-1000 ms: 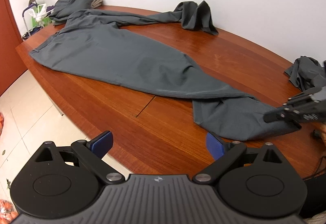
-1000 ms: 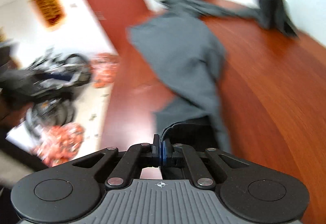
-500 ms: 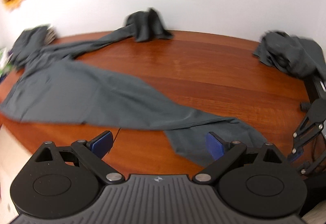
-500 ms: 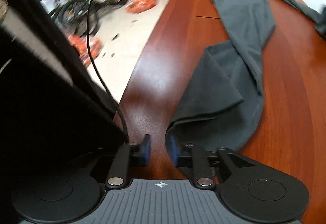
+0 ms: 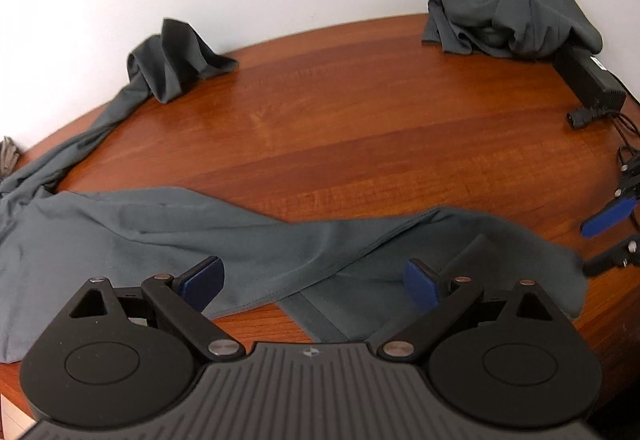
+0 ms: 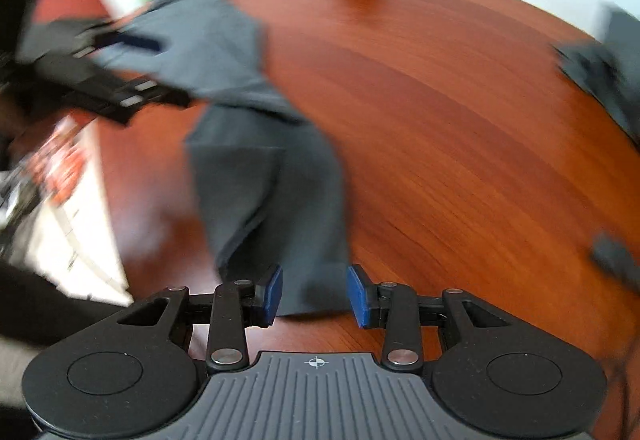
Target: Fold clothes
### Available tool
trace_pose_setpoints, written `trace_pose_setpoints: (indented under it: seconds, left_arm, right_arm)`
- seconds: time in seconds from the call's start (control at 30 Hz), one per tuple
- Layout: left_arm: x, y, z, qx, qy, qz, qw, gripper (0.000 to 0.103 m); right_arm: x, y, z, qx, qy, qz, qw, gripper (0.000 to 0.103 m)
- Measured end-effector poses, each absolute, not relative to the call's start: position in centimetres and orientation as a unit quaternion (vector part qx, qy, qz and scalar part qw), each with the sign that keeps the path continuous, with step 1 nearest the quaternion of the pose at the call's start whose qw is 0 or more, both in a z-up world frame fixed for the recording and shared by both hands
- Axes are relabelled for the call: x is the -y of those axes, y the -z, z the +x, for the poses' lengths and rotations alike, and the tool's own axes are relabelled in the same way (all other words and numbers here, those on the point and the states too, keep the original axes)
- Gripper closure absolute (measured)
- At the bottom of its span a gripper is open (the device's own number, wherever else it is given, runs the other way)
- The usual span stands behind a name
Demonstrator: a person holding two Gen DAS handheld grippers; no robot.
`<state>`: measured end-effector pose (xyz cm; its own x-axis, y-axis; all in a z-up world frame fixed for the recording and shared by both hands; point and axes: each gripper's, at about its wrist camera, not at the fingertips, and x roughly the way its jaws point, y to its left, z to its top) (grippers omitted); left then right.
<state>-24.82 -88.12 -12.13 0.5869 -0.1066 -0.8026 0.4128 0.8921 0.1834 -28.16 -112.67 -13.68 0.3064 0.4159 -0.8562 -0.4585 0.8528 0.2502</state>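
A: Where did the grey trousers [image 5: 168,240] lie?
B: Spread flat on the wooden desk [image 5: 360,128], along its near edge, one leg trailing to a bunched end by the wall.
A: And the left gripper [image 5: 314,280]?
B: Above the trousers' near hem, jaws wide apart, gripping nothing.
A: Anything else?
B: A crumpled grey garment [image 5: 512,16] at the desk's far right corner, a black box [image 5: 588,80] beside it, and the right gripper [image 5: 608,236] at the desk's right edge, jaws apart.
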Motion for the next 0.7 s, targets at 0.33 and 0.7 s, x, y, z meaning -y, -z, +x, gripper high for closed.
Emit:
trace_pose_setpoints:
  seconds: [0.33,0.7]
  left_arm:
    - [82.3,13.1,-23.1,-0.438,0.195,0.196,0.855,0.006]
    - [76.1,14.0,-21.2,-0.432,0.223,0.205,0.850,0.006]
  right_arm:
    - [110.0,14.6,-29.2,-0.531,-0.122,0.000,0.839,0.064]
    - [107.4,16.9,-28.1,-0.527,-0.068,-0.014,0.847,0.064]
